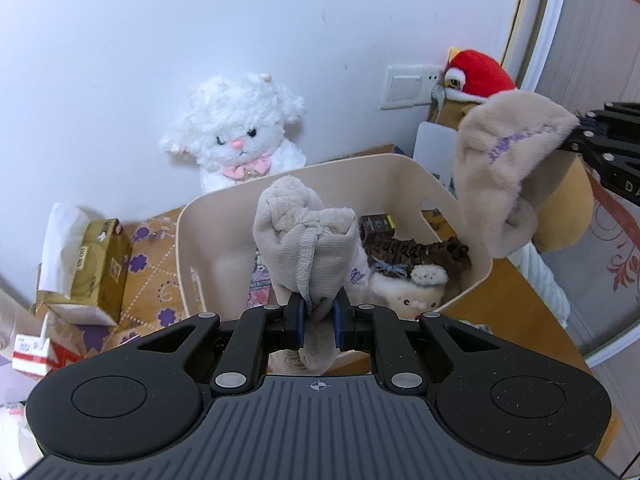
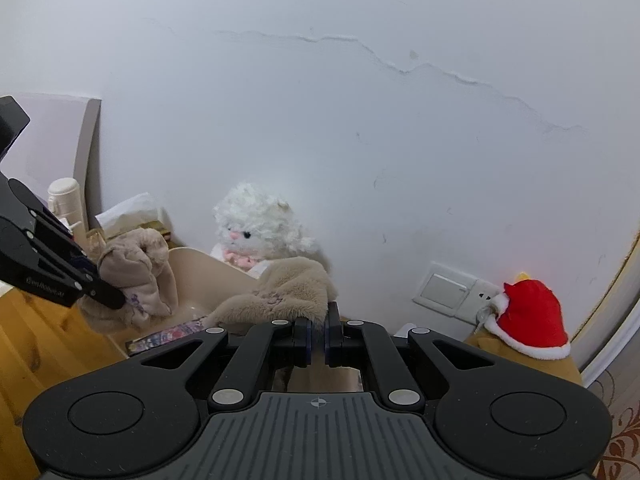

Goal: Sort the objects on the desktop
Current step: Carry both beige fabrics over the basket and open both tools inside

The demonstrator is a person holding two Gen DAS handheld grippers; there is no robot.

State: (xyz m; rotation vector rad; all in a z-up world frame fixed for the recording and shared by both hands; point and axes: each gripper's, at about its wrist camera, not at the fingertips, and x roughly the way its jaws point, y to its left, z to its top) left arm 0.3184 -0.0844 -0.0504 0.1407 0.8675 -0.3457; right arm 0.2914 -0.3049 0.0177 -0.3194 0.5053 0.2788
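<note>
My left gripper [image 1: 319, 314] is shut on one beige plush sock [image 1: 306, 244] and holds it up over the front of the beige bin [image 1: 192, 236]. It also shows at the left of the right wrist view [image 2: 136, 276]. My right gripper [image 2: 318, 330] is shut on a second beige plush sock [image 2: 284, 294], held above the bin's right side; in the left wrist view this sock [image 1: 508, 168] hangs from the right gripper [image 1: 576, 136]. The bin holds a brown tiger-striped item [image 1: 416, 252] and a small cream plush [image 1: 404, 296].
A white plush lamb [image 1: 236, 136] sits against the wall behind the bin. A red-capped plush [image 1: 476, 74] is at the back right by a wall switch [image 1: 404, 86]. A gold tissue box [image 1: 100, 264] stands left of the bin. The wooden desk edge [image 1: 532, 312] curves at right.
</note>
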